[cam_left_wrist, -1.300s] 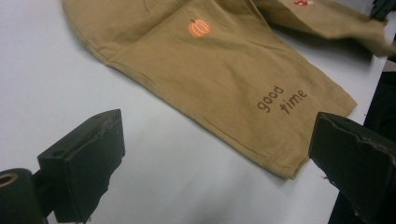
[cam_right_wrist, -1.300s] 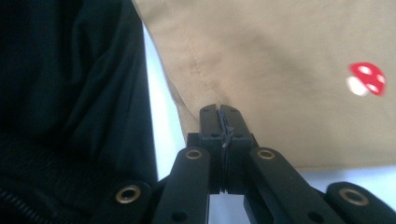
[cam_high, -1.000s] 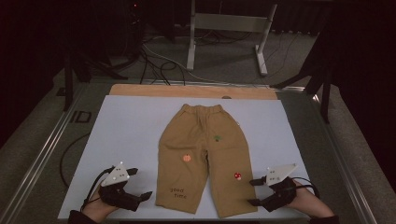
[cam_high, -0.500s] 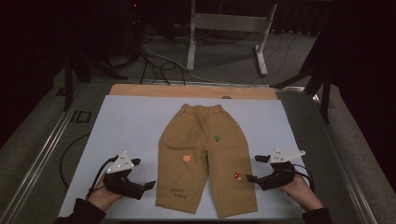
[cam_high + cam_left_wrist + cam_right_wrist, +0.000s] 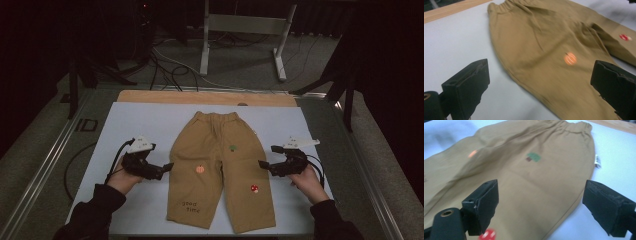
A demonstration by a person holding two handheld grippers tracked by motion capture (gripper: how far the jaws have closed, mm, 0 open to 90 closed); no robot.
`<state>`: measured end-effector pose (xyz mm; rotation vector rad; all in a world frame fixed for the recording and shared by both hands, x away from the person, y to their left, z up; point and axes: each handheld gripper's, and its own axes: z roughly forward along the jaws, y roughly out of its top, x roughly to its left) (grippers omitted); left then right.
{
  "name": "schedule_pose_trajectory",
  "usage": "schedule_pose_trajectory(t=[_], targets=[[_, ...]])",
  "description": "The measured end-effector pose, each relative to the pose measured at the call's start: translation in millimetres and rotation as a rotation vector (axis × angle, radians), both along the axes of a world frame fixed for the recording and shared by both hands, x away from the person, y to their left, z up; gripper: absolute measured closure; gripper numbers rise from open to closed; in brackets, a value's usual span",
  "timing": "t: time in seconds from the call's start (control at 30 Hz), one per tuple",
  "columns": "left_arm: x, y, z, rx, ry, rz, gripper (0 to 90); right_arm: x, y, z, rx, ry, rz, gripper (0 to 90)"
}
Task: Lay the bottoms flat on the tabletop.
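In the high view, a pair of brown trousers [image 5: 220, 167] lies flat on the white table sheet [image 5: 150, 120], with the waistband toward the far edge and the two legs toward the person. The left gripper [image 5: 165, 167] is just beside the outer edge of the left leg of the trousers, near the small orange pumpkin patch [image 5: 199, 169], and the right gripper [image 5: 260, 164] is at the outer edge of the other leg, a little above the red mushroom patch [image 5: 254, 188]; each one is held in a hand coming from the near side. In the left gripper view, the two black jaws stand wide apart and released, and the side seam of the trousers [image 5: 544, 47] lies between them on the sheet, with the pumpkin patch [image 5: 570, 58] close to the right jaw. In the right gripper view, the jaws have just been opening and now stand wide, with the leg cloth [image 5: 531, 185] between them but not pinched. A green patch [image 5: 533, 157], perhaps a tree, sits farther up the trousers, toward the waistband.
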<state>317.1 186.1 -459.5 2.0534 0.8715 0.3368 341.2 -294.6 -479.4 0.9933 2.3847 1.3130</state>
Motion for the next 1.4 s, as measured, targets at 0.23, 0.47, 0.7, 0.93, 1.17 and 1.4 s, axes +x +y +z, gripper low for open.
schedule_pose_trajectory(t=[0.23, 0.47, 0.7, 0.93, 1.17, 1.4], targets=[[55.3, -20.2, 0.5, 0.047, 0.046, 0.042, 4.1, 37.0, 11.6, -3.0, -0.058, 0.061, -0.064, 16.0], [100.1, -43.3, -14.3, 0.075, 0.053, 0.108, 7.8, 75.5, 21.2, -7.3, -0.004, 0.088, -0.145, 19.9], [132.7, -57.8, -42.4, 0.093, 0.103, 0.166, 15.9, 110.3, 32.5, -15.6, -0.051, 0.092, -0.268, 42.1], [154.5, -67.1, -62.7, 0.140, 0.125, 0.202, 29.7, 134.1, 42.3, -35.3, -0.085, 0.147, -0.277, 46.7], [163.7, -77.3, -64.1, 0.116, 0.122, 0.168, 63.5, 143.8, 53.4, -40.5, -0.132, 0.184, -0.234, 78.8], [169.8, -85.6, -56.2, 0.205, 0.082, 0.174, 88.7, 143.2, 57.9, -34.2, -0.161, 0.151, -0.212, 86.3]])
